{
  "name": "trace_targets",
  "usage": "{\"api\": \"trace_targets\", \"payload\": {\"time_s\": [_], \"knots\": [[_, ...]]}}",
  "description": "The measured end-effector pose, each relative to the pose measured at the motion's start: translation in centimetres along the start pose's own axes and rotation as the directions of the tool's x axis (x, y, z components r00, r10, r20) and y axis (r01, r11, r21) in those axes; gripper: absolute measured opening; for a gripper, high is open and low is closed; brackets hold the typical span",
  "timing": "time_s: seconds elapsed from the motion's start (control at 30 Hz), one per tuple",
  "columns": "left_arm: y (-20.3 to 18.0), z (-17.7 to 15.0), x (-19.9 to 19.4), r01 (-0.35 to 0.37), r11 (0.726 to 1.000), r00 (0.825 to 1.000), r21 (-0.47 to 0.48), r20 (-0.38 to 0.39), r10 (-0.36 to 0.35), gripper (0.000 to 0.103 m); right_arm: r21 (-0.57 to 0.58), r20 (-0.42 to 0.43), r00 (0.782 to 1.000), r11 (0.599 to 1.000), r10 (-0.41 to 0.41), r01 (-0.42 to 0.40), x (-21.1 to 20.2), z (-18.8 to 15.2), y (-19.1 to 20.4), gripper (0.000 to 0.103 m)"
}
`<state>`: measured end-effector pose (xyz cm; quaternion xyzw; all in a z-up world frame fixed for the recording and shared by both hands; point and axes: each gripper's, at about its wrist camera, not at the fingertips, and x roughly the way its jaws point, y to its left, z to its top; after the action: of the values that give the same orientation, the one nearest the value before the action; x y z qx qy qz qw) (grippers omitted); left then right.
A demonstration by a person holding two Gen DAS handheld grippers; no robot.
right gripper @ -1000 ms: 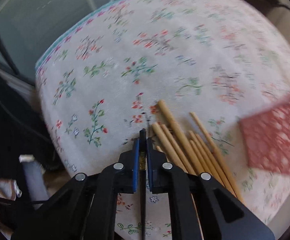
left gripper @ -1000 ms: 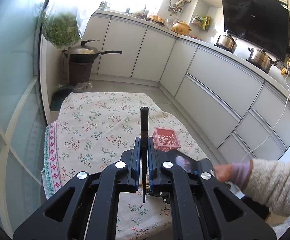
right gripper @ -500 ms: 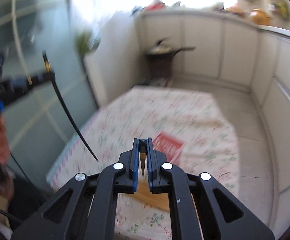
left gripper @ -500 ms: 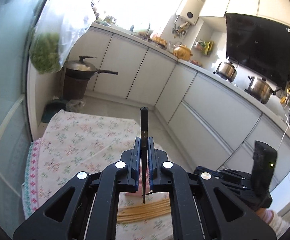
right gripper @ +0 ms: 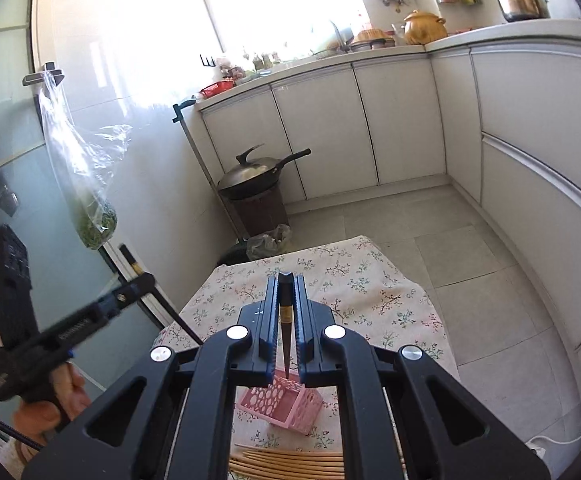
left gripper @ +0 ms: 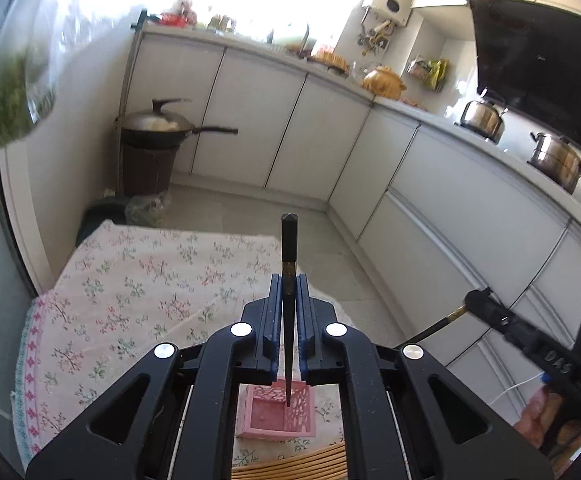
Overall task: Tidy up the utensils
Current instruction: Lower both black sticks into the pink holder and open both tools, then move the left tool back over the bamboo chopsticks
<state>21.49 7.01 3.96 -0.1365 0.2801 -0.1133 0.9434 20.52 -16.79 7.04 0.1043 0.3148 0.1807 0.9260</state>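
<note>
I have each gripper clamped on a dark chopstick: left gripper [left gripper: 289, 292] on one chopstick [left gripper: 288, 248], right gripper [right gripper: 286, 292] on another chopstick [right gripper: 285, 300], both seemingly above the pink basket [right gripper: 286, 404] on the table, wooden chopsticks [right gripper: 290, 462] lying nearby

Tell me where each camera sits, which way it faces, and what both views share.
Left wrist: on the left gripper, shut on a black chopstick, looking down over the floral table toward the cabinets; the right gripper shows at right.
Right wrist: on the right gripper, shut on another black chopstick; the person's left hand shows.
Shared: pink basket, bamboo chopsticks, wok.
</note>
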Motion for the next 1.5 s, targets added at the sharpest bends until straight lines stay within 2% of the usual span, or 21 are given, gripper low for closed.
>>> {"api": "trace_targets", "payload": {"time_s": [0.07,0.13,0.33,0.5,0.8,1.03,1.2,1.27,1.3,1.4,1.5], "knots": [[0.7,-0.9,1.3,-0.017,1.0,0.999,-0.014,-0.038,0.017,0.008,0.002,-0.011,1.0,1.0,-0.002,0.002,0.5,-0.4,-0.4,0.007],[1.5,-1.6,1.6,-0.013,0.999,0.999,-0.042,-0.041,0.011,0.009,-0.003,-0.02,1.0,1.0,-0.011,0.01,1.1,-0.7,-0.4,0.007],[2.1,-0.3,-1.3,-0.016,0.998,0.999,-0.063,0.04,0.019,0.013,-0.015,-0.042,0.999,1.0,-0.018,0.017,1.9,-1.4,-0.1,0.007],[2.1,0.3,-2.3,-0.026,0.998,0.998,-0.061,0.054,0.03,0.014,-0.033,-0.057,0.998,0.999,-0.03,0.028,2.7,-1.6,0.8,0.007],[1.9,0.0,-1.4,-0.045,0.998,0.999,-0.036,0.009,0.045,0.017,-0.05,-0.1,0.993,0.997,-0.064,0.059,4.9,-2.7,1.2,0.011],[-0.5,-0.5,-2.5,-0.089,0.994,0.995,0.06,0.055,0.086,0.025,-0.109,-0.014,0.993,0.987,-0.121,0.119,2.6,-2.7,2.5,0.019],[-1.5,-1.1,-2.7,-0.157,0.981,0.986,0.115,0.069,0.149,0.028,-0.185,0.035,0.978,0.96,-0.207,0.21,1.5,-3.4,3.8,0.019],[-1.8,-1.3,-2.9,-0.174,0.977,0.983,0.127,0.073,0.166,0.03,-0.201,0.052,0.973,0.952,-0.224,0.23,1.0,-3.7,4.1,0.023],[-1.9,-1.4,-3.0,-0.182,0.975,0.982,0.131,0.075,0.174,0.035,-0.208,0.057,0.971,0.949,-0.231,0.238,0.9,-3.8,4.3,0.025],[-2.1,-1.8,-3.6,-0.205,0.969,0.977,0.141,0.093,0.194,0.048,-0.23,0.083,0.963,0.936,-0.255,0.268,0.2,-4.2,4.8,0.047],[-2.4,-2.2,-4.3,-0.226,0.962,0.971,0.155,0.109,0.211,0.062,-0.241,0.109,0.954,0.924,-0.279,0.298,-0.6,-4.7,5.4,0.057]]}}
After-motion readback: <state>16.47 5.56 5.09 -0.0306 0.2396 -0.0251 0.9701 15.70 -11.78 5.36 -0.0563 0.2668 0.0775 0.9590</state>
